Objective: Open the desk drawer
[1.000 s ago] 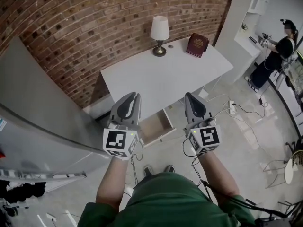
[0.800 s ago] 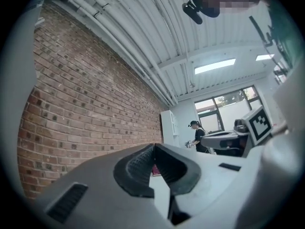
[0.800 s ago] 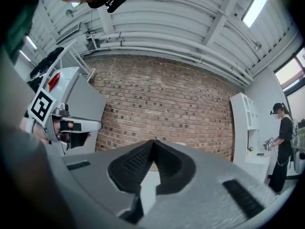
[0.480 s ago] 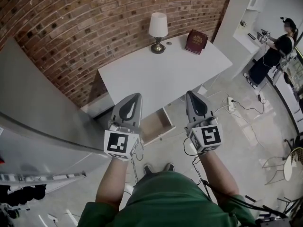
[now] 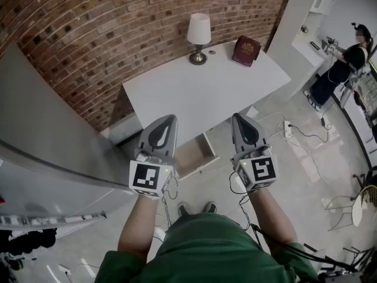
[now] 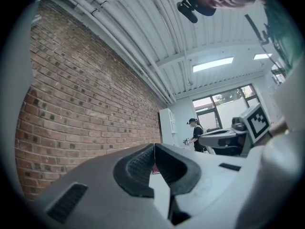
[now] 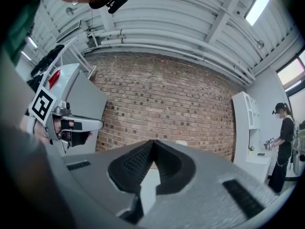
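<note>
A white desk (image 5: 206, 93) stands against the brick wall. Its drawer (image 5: 197, 153) is pulled out below the front edge, and its pale inside shows nothing in it. My left gripper (image 5: 169, 118) and right gripper (image 5: 236, 118) are held side by side in the air above and in front of the drawer, pointing toward the desk and touching nothing. In the left gripper view the left gripper's (image 6: 154, 146) ribbed pads meet at the tip with nothing between them. The right gripper (image 7: 152, 141) is shut the same way in its own view.
A table lamp (image 5: 198, 35) and a dark red book (image 5: 245, 51) sit at the desk's far edge. A large grey panel (image 5: 47, 146) fills the left. A power strip with cables (image 5: 288, 134) lies on the floor at right; a person (image 5: 344, 69) stands by white shelving.
Both grippers keep about the same places in front of the desk. The drawer stays pulled out, and nothing was taken hold of or let go.
</note>
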Demonstrator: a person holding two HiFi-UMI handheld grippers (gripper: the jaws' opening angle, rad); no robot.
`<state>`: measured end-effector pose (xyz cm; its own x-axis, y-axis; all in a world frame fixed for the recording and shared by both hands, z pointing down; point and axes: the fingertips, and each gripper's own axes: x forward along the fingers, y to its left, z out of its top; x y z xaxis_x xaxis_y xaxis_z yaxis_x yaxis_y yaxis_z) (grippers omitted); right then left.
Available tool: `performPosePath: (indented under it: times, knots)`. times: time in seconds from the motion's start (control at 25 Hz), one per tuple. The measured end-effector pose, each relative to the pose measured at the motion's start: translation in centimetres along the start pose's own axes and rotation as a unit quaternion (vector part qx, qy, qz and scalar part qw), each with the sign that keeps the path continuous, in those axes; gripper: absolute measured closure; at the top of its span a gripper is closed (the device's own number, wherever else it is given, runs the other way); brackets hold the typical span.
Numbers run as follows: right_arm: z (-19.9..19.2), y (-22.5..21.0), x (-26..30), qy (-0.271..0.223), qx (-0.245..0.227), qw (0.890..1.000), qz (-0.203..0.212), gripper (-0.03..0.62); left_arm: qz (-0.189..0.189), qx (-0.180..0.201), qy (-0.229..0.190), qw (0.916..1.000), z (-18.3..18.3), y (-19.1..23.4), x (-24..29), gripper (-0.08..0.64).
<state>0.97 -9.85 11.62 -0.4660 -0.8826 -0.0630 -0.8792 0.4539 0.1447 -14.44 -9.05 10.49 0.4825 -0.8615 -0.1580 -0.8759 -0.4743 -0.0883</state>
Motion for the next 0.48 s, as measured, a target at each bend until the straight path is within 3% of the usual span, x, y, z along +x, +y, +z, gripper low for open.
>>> performPosePath:
  times: [0.48]
  knots:
    - [-0.25, 0.42, 0.71, 0.013, 0.01, 1.0, 0.005, 0.594, 0.003, 0.005, 0.003, 1.0, -0.25, 0.62, 0.3, 0.551]
